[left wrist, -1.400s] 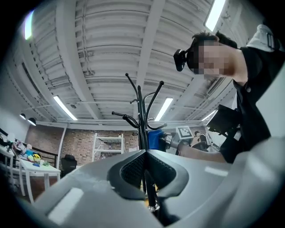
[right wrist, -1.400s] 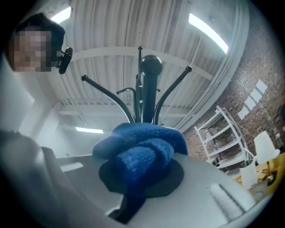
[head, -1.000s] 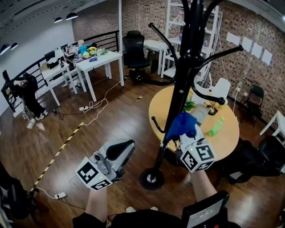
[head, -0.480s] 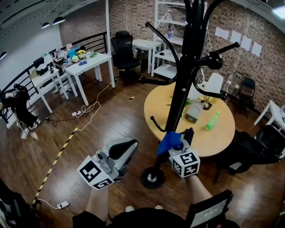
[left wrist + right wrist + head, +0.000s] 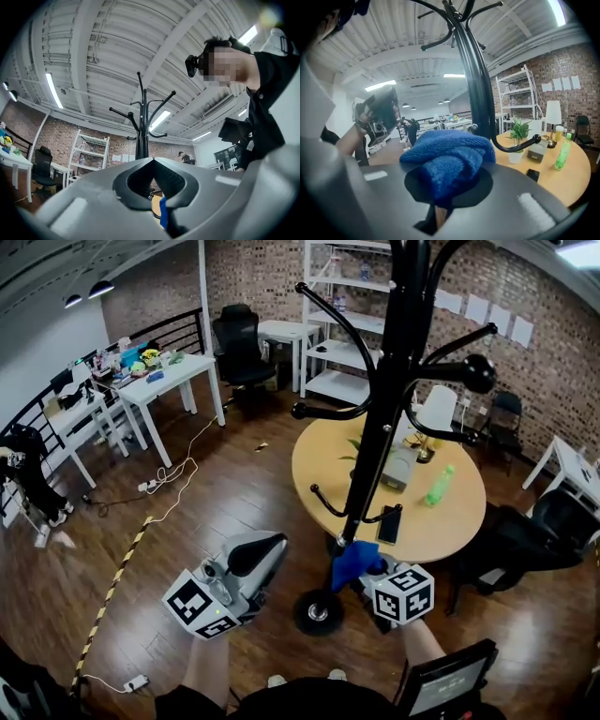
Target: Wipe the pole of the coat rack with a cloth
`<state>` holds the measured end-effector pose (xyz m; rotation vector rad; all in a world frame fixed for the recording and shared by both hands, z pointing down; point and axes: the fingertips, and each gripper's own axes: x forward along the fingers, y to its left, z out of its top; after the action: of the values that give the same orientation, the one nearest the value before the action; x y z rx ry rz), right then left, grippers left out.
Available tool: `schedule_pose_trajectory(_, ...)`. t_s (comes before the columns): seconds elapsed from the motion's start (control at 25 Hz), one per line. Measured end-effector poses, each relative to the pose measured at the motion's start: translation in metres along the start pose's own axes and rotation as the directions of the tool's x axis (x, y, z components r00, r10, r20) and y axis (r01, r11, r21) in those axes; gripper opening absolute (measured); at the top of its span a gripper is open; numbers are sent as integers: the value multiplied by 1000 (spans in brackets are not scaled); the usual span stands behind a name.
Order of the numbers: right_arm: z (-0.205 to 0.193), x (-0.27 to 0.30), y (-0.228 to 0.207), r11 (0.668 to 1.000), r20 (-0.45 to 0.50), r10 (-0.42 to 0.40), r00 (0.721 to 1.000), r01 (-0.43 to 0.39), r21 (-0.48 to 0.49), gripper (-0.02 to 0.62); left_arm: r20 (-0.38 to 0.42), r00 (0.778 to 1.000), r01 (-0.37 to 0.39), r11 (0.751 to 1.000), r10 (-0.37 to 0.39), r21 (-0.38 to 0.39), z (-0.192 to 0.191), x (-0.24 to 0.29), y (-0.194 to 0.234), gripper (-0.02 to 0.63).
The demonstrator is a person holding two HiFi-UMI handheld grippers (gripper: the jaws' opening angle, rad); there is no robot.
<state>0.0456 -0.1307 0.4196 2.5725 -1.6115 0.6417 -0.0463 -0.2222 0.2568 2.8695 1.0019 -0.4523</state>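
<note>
Head view, from the left: the left hand-held gripper (image 5: 255,557) hangs clenched on nothing, well apart from the coat rack, so nothing steadies the rack. A sideways push could rock it on its round base (image 5: 319,612). The right hand-held gripper (image 5: 361,566) grasps the blue cloth (image 5: 349,557), low against the pole (image 5: 378,442). Only a fold sits in the jaws, so rubbing may drag it free or snag it on the low hook (image 5: 323,498). Rightward, the round surface (image 5: 464,526), carrying a phone (image 5: 389,524) and a green bottle (image 5: 436,486), crowds the pole's far side.
</note>
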Motion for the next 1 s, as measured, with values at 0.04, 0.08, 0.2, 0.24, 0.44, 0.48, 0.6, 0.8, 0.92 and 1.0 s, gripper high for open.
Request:
schedule_pose_trajectory(0.04, 0, 4, -3, 1000, -2, -9, 1000, 9, -5, 23, 0, 1000, -3, 1000, 3, -1, -1, 0, 1, -8)
schedule_pose_trajectory(0.08, 0, 10, -7, 1000, -5, -21, 1000, 21, -6, 23, 0, 1000, -5, 1000, 5, -1, -1, 1, 0, -8)
schedule_pose_trajectory(0.2, 4, 28, -22, 998, 4, -60, 998, 60, -21, 23, 6, 1000, -11, 1000, 11, 1, 1, 1, -2, -8)
schedule_pose_trajectory(0.24, 7, 32, -25, 996, 22, -78, 997, 79, -37, 23, 7, 1000, -14, 1000, 14, 3, 1, 1, -3, -8)
schedule_pose_trajectory(0.44, 66, 20, -22, 990, 207, -101, 973, 120, -79, 23, 13, 1000, -27, 1000, 27, 15, 6, -4, -2, -8)
schedule_pose_trajectory(0.48, 85, 13, -18, 989, 250, -93, 964, 119, -92, 23, 17, 999, -34, 999, 33, 18, 8, -5, -1, -8)
schedule_pose_trajectory(0.6, 147, -19, -7, 985, 382, -76, 921, 130, -116, 23, 31, 998, -52, 998, 52, 18, 15, -6, -1, -8)
schedule_pose_trajectory(0.8, 259, -60, 20, 954, 561, -50, 826, 207, -218, 23, 59, 997, -47, 998, 45, 47, 28, -11, -3, -8)
schedule_pose_trajectory(0.92, 302, -79, 35, 931, 624, -44, 780, 259, -258, 23, 76, 996, -44, 997, 39, 61, 36, -11, -5, -8)
schedule_pose_trajectory(1.0, 325, -101, 52, 924, 675, -13, 737, 267, -273, 23, 81, 996, -35, 997, 29, 72, 40, -11, -7, -8)
